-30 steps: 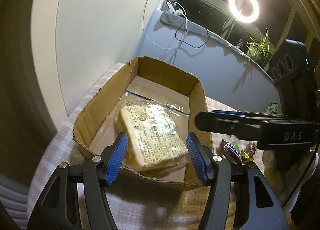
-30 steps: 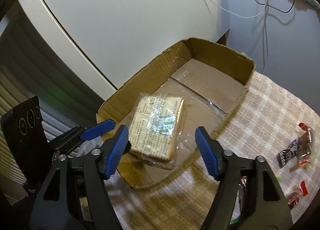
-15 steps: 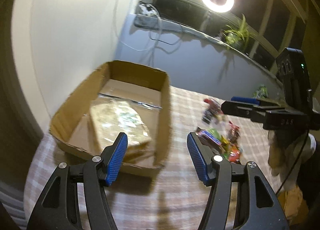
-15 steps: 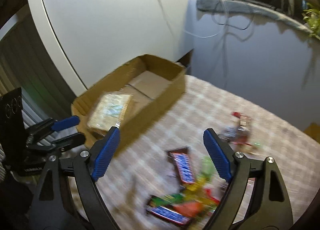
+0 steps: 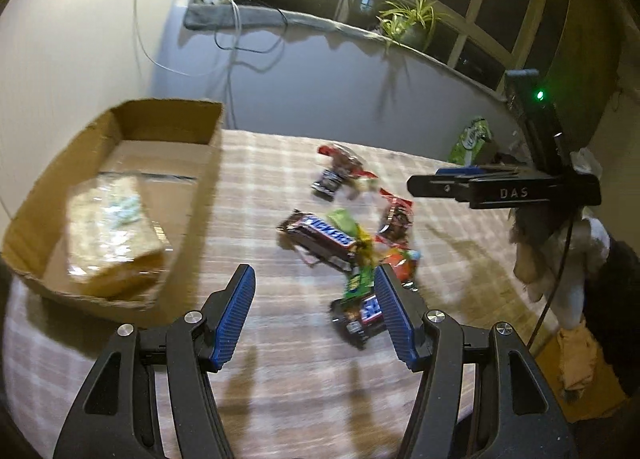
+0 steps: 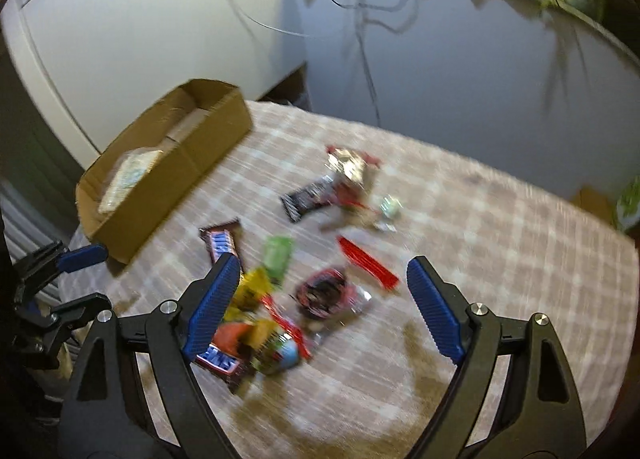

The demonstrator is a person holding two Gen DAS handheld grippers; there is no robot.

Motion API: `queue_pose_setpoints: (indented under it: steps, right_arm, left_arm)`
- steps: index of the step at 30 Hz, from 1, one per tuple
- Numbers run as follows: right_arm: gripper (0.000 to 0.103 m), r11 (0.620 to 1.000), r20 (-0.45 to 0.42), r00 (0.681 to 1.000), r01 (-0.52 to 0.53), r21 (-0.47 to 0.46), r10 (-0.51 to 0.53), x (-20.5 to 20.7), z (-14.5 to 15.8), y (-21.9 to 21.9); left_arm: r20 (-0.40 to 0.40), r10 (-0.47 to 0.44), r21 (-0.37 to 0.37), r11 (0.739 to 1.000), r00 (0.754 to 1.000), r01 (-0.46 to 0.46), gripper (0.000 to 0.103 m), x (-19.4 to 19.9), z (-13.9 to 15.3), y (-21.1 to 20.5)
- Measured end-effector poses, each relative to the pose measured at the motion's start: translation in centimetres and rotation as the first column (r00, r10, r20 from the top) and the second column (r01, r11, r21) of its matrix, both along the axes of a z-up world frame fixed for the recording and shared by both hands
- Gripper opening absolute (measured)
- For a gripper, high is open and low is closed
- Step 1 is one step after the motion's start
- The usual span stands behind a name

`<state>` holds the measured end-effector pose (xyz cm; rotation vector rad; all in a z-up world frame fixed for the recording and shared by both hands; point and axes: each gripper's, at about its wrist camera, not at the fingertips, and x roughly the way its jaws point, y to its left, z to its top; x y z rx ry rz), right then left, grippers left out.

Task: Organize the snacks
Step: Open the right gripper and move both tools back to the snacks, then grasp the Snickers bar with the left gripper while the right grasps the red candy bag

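A cardboard box (image 5: pixel 204 195) sits at the table's left and holds a clear-wrapped cracker pack (image 5: pixel 112 235); the box also shows in the right wrist view (image 6: pixel 176 175). A pile of loose snacks lies on the checked cloth: a Snickers bar (image 5: pixel 320 235), red wrappers (image 5: pixel 394 215) and green packets. My left gripper (image 5: pixel 314 311) is open and empty, low over the cloth just left of the pile. My right gripper (image 6: pixel 324 303) is open and empty above the pile, over a dark round red-trimmed packet (image 6: pixel 326 293). The right gripper also appears in the left wrist view (image 5: pixel 448 179).
The table has a pink checked cloth (image 6: pixel 480 227). A white wall and cabinet stand behind the box. A green bag (image 5: pixel 472 139) sits at the far right edge. Cables hang from the window ledge (image 5: pixel 256 19). The right wrist view is blurred.
Both grippers have swung right, away from the box with the cracker pack and over to the snack pile. Both stayed open and empty.
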<state>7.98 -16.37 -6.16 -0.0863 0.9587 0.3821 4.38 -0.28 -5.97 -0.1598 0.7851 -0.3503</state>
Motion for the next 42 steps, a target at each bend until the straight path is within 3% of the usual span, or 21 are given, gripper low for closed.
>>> queue_pose_setpoints:
  steps: [6,10,15,21,29,37,39,42]
  right_arm:
    - [0.088,0.993,-0.105,0.992,0.082,0.079,-0.073,0.9,-1.9,-2.5]
    - [0.086,0.985,-0.153,0.984,0.107,0.139,-0.086,1.4,-2.7,-3.1]
    - [0.065,0.980,-0.204,0.978,0.088,0.177,-0.051,1.4,-3.6,-2.4]
    - [0.056,0.987,-0.212,0.976,0.079,0.139,-0.048,1.7,-4.7,-1.1]
    - [0.052,0.995,-0.192,0.980,0.060,0.076,-0.044,2.2,-5.3,-0.1]
    - [0.051,0.999,-0.151,0.988,0.029,-0.019,-0.031,2.6,-5.4,0.6]
    - [0.047,0.999,-0.145,0.989,0.021,-0.034,-0.026,2.6,-5.4,0.8]
    - [0.041,0.999,-0.146,0.989,0.014,-0.031,-0.018,2.5,-5.3,0.7]
  left_arm:
    - [-0.057,-0.024,-0.049,0.999,0.998,0.021,0.060,1.8,-1.2,-1.7]
    - [-0.100,-0.022,-0.094,0.995,0.995,0.013,0.049,3.4,-2.0,-2.1]
    - [-0.150,-0.013,-0.133,0.991,0.989,-0.007,0.047,5.0,-2.8,-2.2]
    - [-0.195,-0.006,-0.131,0.991,0.981,-0.020,0.047,7.0,-3.6,-2.9]
    - [-0.196,-0.019,-0.059,0.998,0.980,0.008,0.047,8.8,-4.0,-4.7]
    - [-0.176,-0.028,0.070,0.997,0.984,0.041,0.047,9.4,-4.6,-6.1]
    - [-0.169,-0.029,0.088,0.995,0.985,0.044,0.047,9.3,-4.7,-6.3]
    - [-0.164,-0.017,0.109,0.993,0.986,0.035,0.035,9.5,-4.9,-6.2]
